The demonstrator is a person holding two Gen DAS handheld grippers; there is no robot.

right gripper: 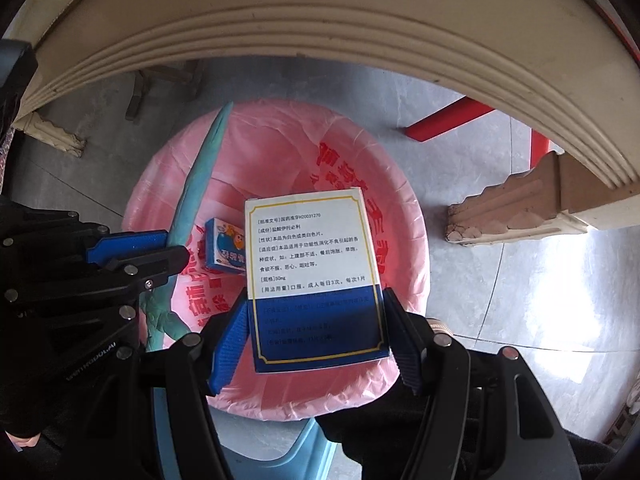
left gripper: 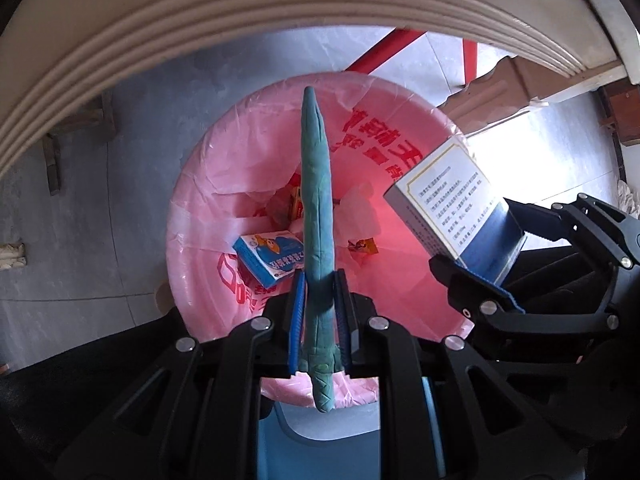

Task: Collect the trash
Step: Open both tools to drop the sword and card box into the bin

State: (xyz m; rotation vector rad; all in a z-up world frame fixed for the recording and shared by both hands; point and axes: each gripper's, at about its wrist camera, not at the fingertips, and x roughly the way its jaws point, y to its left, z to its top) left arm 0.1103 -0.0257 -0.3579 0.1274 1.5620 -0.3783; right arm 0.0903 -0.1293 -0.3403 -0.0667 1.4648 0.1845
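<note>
Left wrist view: bin (left gripper: 208, 184) already holds trash; left gripper (left gripper: 320, 316) jaws clamp a green strip (left gripper: 316, 184), right gripper (right gripper: 316, 344) jaws clamp a box (right gripper: 312, 256); both unreleased.

Left claw (left gripper: 319, 320): black frame, angular linkage arms with triangular cut-outs, round silver pivot screws at joints. Fingers (left gripper: 297, 322) faced with ribbed blue pads.
Right claw (right gripper: 316, 340): same build; black arms, silver pivot screws, blue ribbed pads on inner faces of fingers (right gripper: 228, 348).
Faint pale lettering on black arm of left claw, illegible.
Hand (right gripper: 20, 436) behind left claw: black fingerless glove.
</note>
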